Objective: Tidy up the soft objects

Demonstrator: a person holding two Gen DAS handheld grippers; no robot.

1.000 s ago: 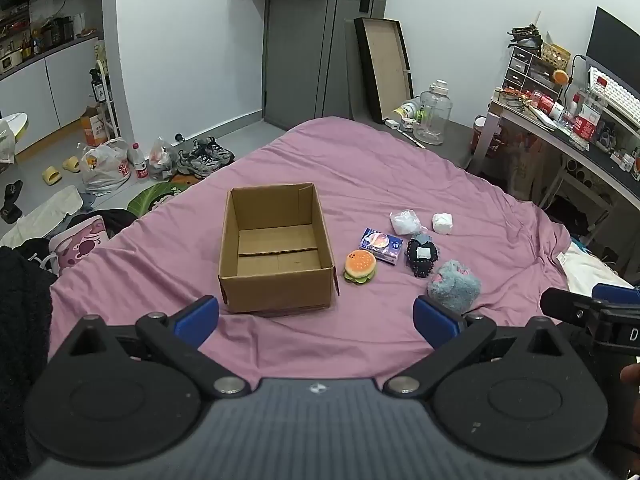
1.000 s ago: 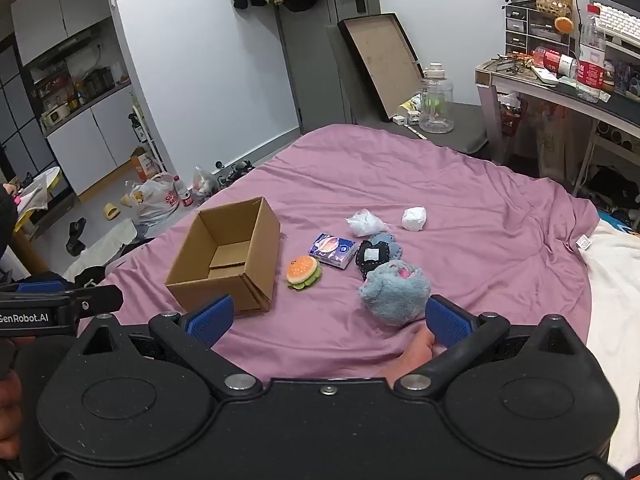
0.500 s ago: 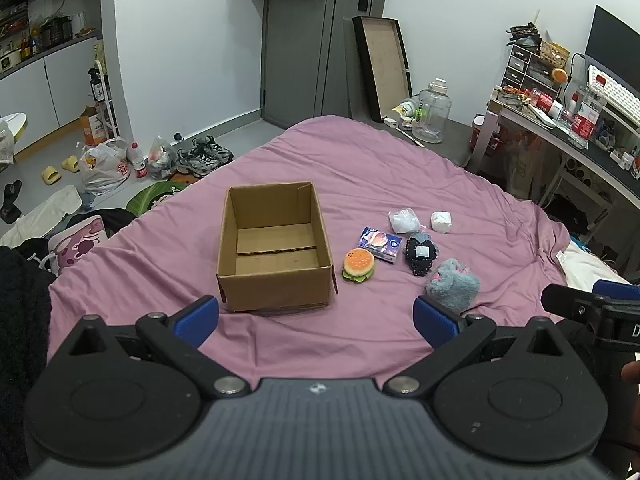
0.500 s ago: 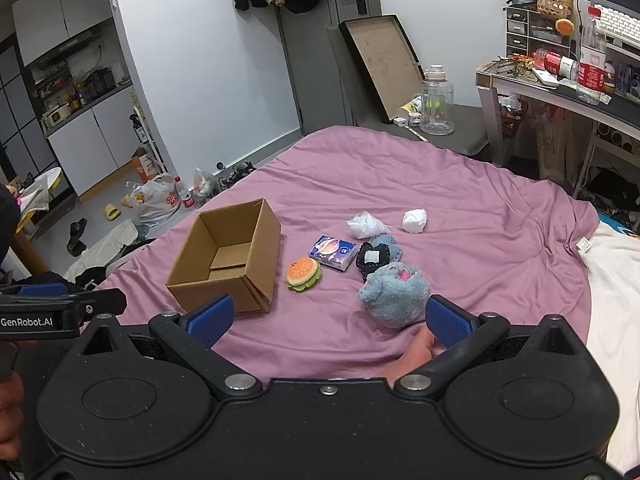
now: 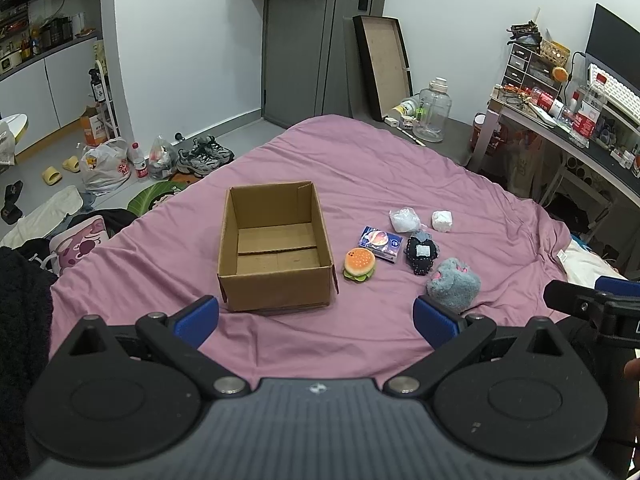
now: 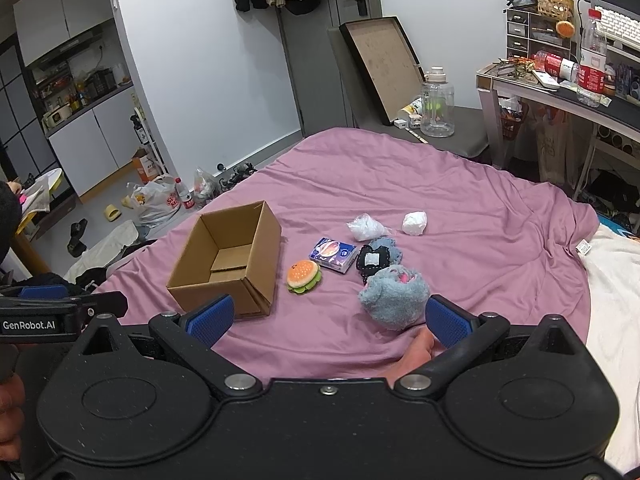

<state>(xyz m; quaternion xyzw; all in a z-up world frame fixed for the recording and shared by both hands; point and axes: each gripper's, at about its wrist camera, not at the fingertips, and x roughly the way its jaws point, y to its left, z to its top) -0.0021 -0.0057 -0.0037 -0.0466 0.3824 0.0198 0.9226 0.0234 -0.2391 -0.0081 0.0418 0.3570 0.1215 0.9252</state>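
Note:
An open, empty cardboard box (image 5: 276,244) (image 6: 228,256) stands on the purple bed. To its right lie a burger plush (image 5: 359,263) (image 6: 304,275), a blue packet (image 5: 380,242) (image 6: 333,254), a black plush (image 5: 421,255) (image 6: 372,260), a fluffy grey-blue plush (image 5: 454,283) (image 6: 394,296), a clear bag (image 5: 404,218) (image 6: 366,227) and a white wad (image 5: 442,220) (image 6: 414,222). My left gripper (image 5: 316,318) is open and empty, just short of the box. My right gripper (image 6: 328,318) is open and empty, with the grey-blue plush just beyond its right finger.
The purple bedspread (image 5: 380,168) covers the bed. A desk (image 5: 568,128) crowded with bottles stands at the right. Shoes and bags (image 5: 108,164) lie on the floor at the left. A water jug (image 5: 434,110) and a leaning frame (image 5: 384,60) stand past the bed's far end.
Both grippers have barely shifted; the views are almost the same. Nothing on the bed has moved.

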